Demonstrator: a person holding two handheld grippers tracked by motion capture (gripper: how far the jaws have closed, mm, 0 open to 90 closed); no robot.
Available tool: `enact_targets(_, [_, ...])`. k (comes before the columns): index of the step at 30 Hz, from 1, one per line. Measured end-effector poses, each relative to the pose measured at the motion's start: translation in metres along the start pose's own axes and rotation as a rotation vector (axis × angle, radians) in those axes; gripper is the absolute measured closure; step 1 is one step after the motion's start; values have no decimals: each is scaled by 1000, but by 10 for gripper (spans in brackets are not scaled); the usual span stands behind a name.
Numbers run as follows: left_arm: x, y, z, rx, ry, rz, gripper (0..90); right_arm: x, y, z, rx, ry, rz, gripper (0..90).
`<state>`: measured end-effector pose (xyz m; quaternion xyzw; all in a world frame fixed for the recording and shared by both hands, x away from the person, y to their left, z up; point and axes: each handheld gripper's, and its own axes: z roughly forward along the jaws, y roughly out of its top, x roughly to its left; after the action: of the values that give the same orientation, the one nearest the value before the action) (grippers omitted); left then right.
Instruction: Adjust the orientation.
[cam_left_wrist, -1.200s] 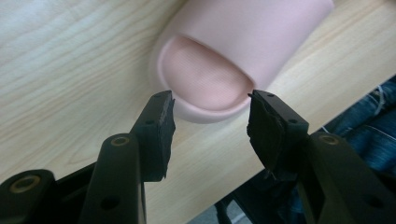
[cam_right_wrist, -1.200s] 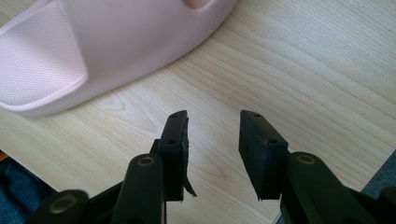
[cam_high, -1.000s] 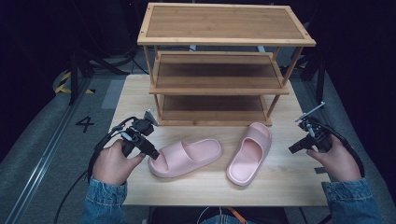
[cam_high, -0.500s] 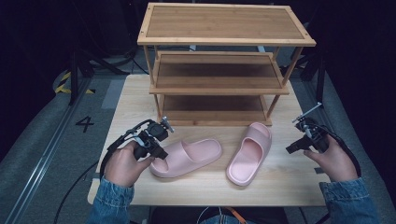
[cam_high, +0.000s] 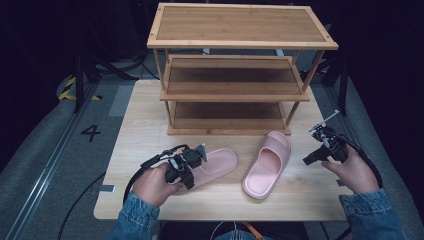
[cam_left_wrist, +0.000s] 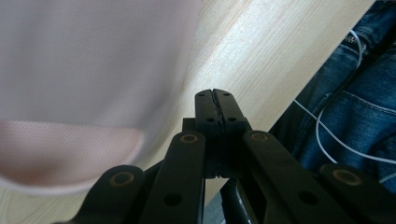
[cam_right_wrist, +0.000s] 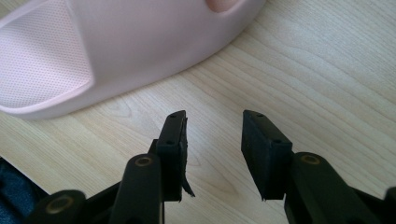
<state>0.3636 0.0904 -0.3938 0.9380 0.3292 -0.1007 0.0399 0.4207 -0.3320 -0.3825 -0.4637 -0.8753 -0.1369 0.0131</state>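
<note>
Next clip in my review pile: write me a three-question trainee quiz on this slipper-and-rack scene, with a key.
1. True or false: the left gripper has its jaws pressed together with nothing between them.
2. Which slipper lies nearer the right gripper: A, the left slipper, or B, the right slipper?
3. How many shelves does the wooden rack have, and does anything rest on them?

Key
1. True; the jaws meet over the bare table, beside the left slipper.
2. B.
3. Three shelves, none of them holding anything; both slippers lie on the table in front of the rack.
</note>
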Motion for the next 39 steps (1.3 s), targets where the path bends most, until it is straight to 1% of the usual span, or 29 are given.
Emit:
enact_targets(2, [2, 1, 6, 19, -5, -14, 893, 0, 0, 0, -2, 3, 5, 592])
enact_targets(4, [6, 2, 10, 35, -4, -19, 893, -1, 0, 0, 2, 2, 7, 599])
enact_targets(5, [7, 3, 13, 42, 0, -34, 893, -1, 0, 0, 2, 1, 9, 599])
enact_targets(8, [13, 3, 16, 59, 15, -49, 893, -1, -1, 0, 1, 1, 9, 601])
enact_targets(10, [15, 2, 16, 52, -2, -60, 893, 0, -1, 0, 1, 1, 5, 601])
enact_targets(11, [16, 2, 16, 51, 6, -57, 893, 0, -1, 0, 2, 0, 5, 601])
enact_targets(12, [18, 2, 15, 47, 19, -67, 893, 0, -1, 0, 2, 0, 7, 601])
enact_targets(15, [24, 1, 14, 35, 20, -86, 893, 0, -3, 0, 2, 2, 8, 601])
enact_targets(16, [24, 1, 14, 35, 20, -86, 893, 0, -3, 0, 2, 2, 8, 601])
enact_targets(18, [30, 1, 13, 32, 30, -94, 893, -1, -5, 0, 2, 0, 12, 600])
enact_targets(19, [31, 1, 13, 14, 30, -110, 892, -2, -7, -1, 2, -1, 19, 599])
enact_targets(20, [33, 2, 13, 13, 35, -113, 892, -2, -9, -1, 1, -3, 22, 599])
enact_targets(21, [35, 4, 12, -5, 69, -125, 892, -3, -10, -1, -1, -3, 28, 599])
enact_targets(22, [35, 4, 12, -5, 69, -125, 892, -3, -10, -1, -1, -3, 28, 599])
enact_targets(23, [37, 5, 12, -6, 87, -126, 892, -3, -12, -1, 0, -1, 31, 599])
enact_targets(27, [45, 10, 11, -37, 106, -148, 893, -6, -19, -2, -1, -9, 49, 599])
enact_targets(29, [50, 13, 10, -62, 122, -161, 893, -7, -22, -2, -2, -8, 54, 600])
enact_targets(30, [51, 15, 9, -68, 152, -164, 893, -7, -23, -2, -1, -9, 60, 599])
enact_targets(32, [54, 17, 8, -81, 173, -168, 893, -8, -27, -1, -1, -8, 67, 597])
enact_targets(33, [54, 18, 8, -94, 161, -179, 893, -9, -28, -2, 3, -11, 71, 595])
enact_targets(34, [52, 18, 6, -109, 142, -172, 893, -9, -29, -2, 2, -10, 69, 595])
enact_targets(35, [48, 18, 3, -127, 125, -160, 893, -9, -31, -2, 0, -11, 73, 595])
enact_targets(36, [42, 18, -1, -150, 99, -154, 892, -10, -32, -3, -2, -7, 76, 596])
enact_targets(37, [38, 19, -5, -166, 92, -133, 892, -11, -33, -4, -4, -11, 77, 596])
enact_targets(39, [25, 23, -13, -202, 87, -92, 891, -12, -34, -4, -10, -13, 87, 596])
